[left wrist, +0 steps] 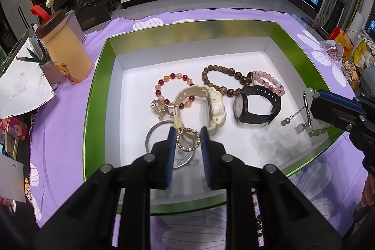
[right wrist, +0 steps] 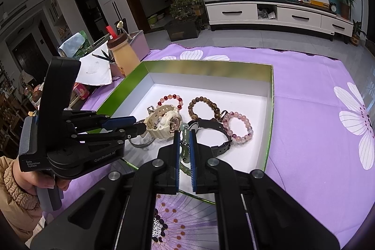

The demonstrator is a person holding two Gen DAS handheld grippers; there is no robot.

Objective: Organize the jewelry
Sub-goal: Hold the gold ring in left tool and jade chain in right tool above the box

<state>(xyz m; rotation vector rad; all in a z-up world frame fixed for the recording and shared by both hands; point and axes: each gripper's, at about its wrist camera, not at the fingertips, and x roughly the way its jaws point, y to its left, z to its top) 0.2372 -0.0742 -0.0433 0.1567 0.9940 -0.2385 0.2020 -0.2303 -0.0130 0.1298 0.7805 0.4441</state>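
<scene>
A green-rimmed box (left wrist: 98,76) with a white floor holds jewelry: a red bead bracelet (left wrist: 173,83), a cream watch (left wrist: 215,107), a brown bead bracelet (left wrist: 222,79), a black watch (left wrist: 255,107), a pink bead bracelet (left wrist: 271,81) and a silver bangle (left wrist: 152,132). My left gripper (left wrist: 187,135) is shut on a gold ring pendant (left wrist: 188,139) over the box's near side. My right gripper (right wrist: 185,142) is shut on a jade bead chain (right wrist: 185,144), which dangles above the box's right edge in the left wrist view (left wrist: 307,114).
The box (right wrist: 269,109) sits on a purple flowered cloth (right wrist: 316,109). A beige bear bottle (left wrist: 65,50), pencils in a holder (left wrist: 44,62) and papers (left wrist: 21,88) stand left of the box. Snack bags (left wrist: 346,46) lie at the far right.
</scene>
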